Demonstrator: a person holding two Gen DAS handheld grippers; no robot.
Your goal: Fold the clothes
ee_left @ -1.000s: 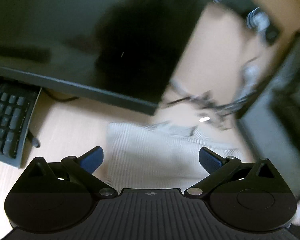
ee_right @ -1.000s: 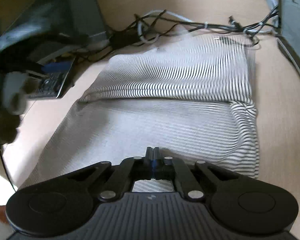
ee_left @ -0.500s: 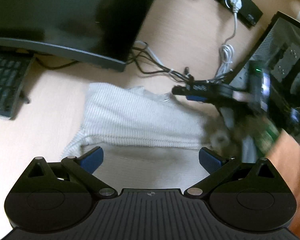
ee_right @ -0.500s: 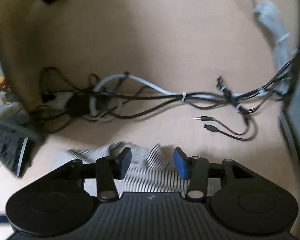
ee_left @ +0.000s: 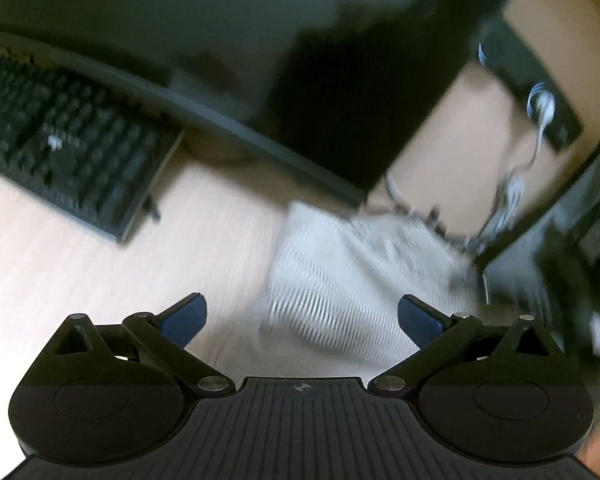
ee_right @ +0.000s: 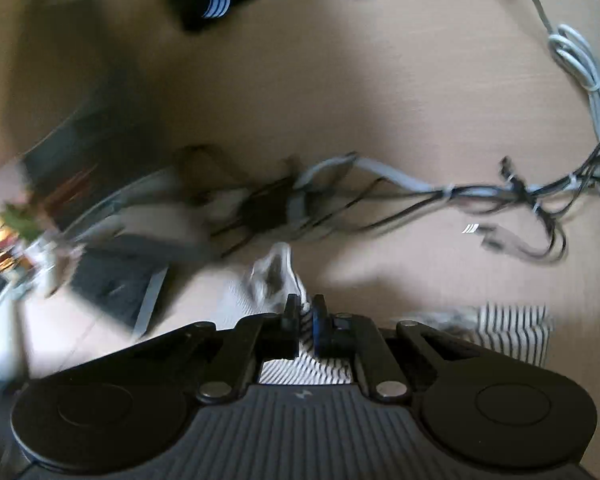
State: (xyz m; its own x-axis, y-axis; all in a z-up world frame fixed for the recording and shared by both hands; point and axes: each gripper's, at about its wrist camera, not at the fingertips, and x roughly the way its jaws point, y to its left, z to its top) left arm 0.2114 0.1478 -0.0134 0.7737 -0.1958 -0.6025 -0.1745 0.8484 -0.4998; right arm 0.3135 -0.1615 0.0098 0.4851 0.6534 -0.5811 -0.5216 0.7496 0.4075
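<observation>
Garment: a striped garment (ee_left: 352,280), white with thin dark lines, is being seen blurred and lying on the bench (ee_left: 100,280), below the monitor (ee_left: 220,40).
Right gripper (ee_right: 305,312): a fabric fold is being pinched by its jaws.
Left gripper (ee_left: 302,316): jaws are being held wide apart, nothing between.

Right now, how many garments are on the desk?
1: a white, black-striped knit garment lying on the pale wooden desk below the dark monitor, one edge pinched in the right tool. Blur may hide others.
</observation>
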